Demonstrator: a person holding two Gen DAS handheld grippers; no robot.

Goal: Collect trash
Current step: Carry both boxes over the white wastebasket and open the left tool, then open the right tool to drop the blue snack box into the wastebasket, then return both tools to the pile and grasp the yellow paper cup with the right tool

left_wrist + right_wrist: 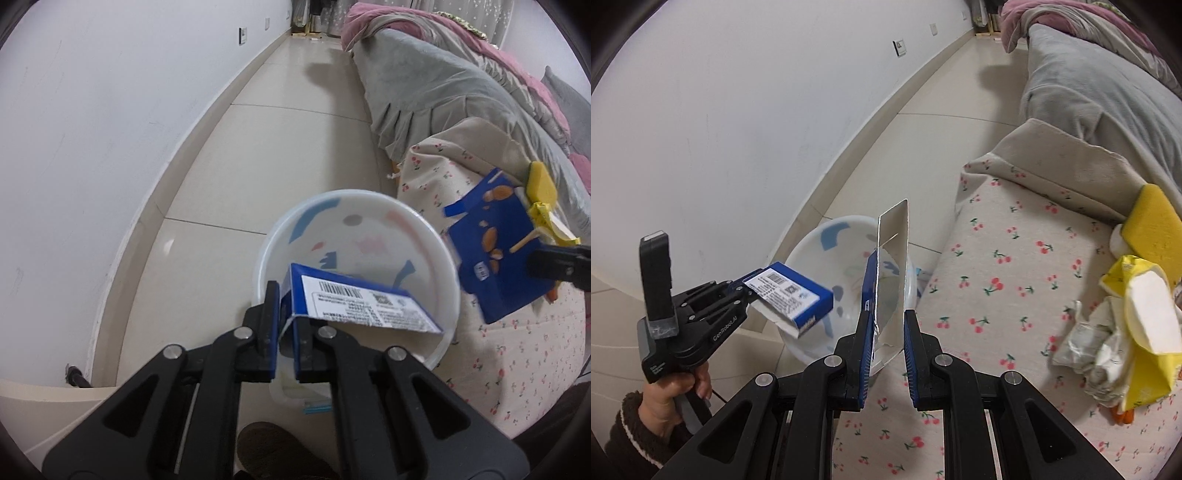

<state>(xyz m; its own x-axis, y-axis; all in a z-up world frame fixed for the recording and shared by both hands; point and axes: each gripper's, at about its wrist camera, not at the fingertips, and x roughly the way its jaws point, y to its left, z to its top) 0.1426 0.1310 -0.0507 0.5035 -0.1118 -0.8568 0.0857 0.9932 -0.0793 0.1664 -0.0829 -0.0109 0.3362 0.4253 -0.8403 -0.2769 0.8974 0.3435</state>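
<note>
Left tongs [284, 332]: pinched on the torn flap end of a small blue-and-white cardboard box with a barcode label [354, 302], held over the white plastic bin with pastel patches [448, 258]; box body juts toward 2 o'clock, above the bin mouth.
Right tongs [884, 343]: clamped narrow on an opened, flattened blue carton with a plain white inside [892, 273]; in the left view the same carton's printed blue face sits at 3 o'clock from the bin, beside the rim, over the bed edge.
Bin location: on the tiled floor [258, 147], between wall and bed.
Remaining trash: crumpled yellow-and-white wrappers and paper [1123, 325] lie on the cherry-print bed sheet [997, 258], at 3 o'clock in the right view, well apart from the bin.
Handling, cartons: judged light, thin, empty; walls buckle under pressure; flap grip is adequate but may tear.
Handling, wrappers: judged soft, crinkly, springy; best taken at a bunched fold, not a loose corner.
Risk: light pieces may drift past the rim on release.
</note>
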